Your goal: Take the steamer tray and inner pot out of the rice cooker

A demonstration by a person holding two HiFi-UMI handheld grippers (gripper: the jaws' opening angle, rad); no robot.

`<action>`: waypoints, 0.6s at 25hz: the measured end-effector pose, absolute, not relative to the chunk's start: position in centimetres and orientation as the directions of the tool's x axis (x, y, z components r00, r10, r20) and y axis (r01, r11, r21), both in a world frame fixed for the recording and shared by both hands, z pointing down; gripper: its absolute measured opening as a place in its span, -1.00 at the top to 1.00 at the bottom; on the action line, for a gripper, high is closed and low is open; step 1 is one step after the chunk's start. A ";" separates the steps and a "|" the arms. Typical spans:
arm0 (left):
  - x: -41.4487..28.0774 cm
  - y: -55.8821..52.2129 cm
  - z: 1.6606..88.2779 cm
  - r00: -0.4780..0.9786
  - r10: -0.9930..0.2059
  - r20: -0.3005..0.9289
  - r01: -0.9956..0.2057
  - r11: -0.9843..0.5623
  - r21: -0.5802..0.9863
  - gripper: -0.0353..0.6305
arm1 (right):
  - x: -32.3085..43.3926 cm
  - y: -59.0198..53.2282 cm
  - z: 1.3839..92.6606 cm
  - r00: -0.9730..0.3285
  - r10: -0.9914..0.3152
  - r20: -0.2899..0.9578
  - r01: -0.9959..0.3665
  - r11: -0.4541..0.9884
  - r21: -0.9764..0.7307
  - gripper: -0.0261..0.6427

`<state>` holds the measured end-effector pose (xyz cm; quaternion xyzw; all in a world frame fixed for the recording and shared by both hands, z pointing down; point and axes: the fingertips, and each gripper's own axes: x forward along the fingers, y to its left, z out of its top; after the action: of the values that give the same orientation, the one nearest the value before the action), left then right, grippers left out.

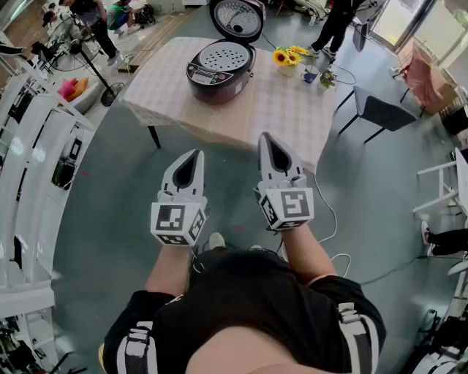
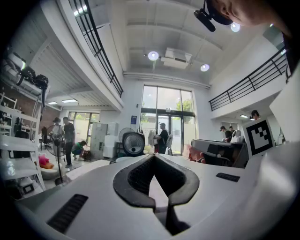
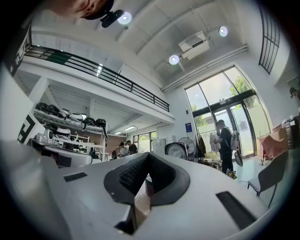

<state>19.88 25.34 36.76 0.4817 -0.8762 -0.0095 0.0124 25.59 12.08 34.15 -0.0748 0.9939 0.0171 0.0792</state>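
The dark rice cooker (image 1: pixel 217 71) stands on the far table with its lid (image 1: pixel 238 17) raised. A perforated steamer tray (image 1: pixel 225 55) lies in its top, and the inner pot is hidden under it. My left gripper (image 1: pixel 195 154) and right gripper (image 1: pixel 266 136) are held side by side over the floor, well short of the table, both shut with nothing in them. In the left gripper view the jaws (image 2: pixel 153 156) meet at the tips, with the cooker's lid (image 2: pixel 133 143) far beyond. The right gripper view shows shut jaws (image 3: pixel 148 154) and the lid (image 3: pixel 177 150) ahead.
The table (image 1: pixel 292 109) has a checked cloth, with a sunflower vase (image 1: pixel 287 59) and small items (image 1: pixel 319 75) right of the cooker. A grey chair (image 1: pixel 380 109) stands at its right. There is a fan on a stand (image 1: pixel 88 55) at left, white shelving (image 1: pixel 33 153) and a floor cable (image 1: pixel 333 219). People stand far off.
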 end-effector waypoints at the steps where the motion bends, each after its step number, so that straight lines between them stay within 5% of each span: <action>1: 20.0 25.5 36.7 -0.536 -0.844 0.012 -0.843 0.537 0.028 0.89 | 25.7 12.2 34.2 -0.977 -0.145 -0.157 -0.149 0.989 0.016 0.93; 15: 19.3 27.2 36.9 -0.494 -0.869 0.004 -0.869 0.494 0.037 0.89 | 25.2 14.5 34.3 -0.970 -0.177 -0.165 -0.176 0.984 -0.019 0.93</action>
<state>19.31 27.18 36.89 0.5029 -0.8642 -0.0151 0.0113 25.19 14.46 34.30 -0.0890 0.9926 -0.0019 0.0831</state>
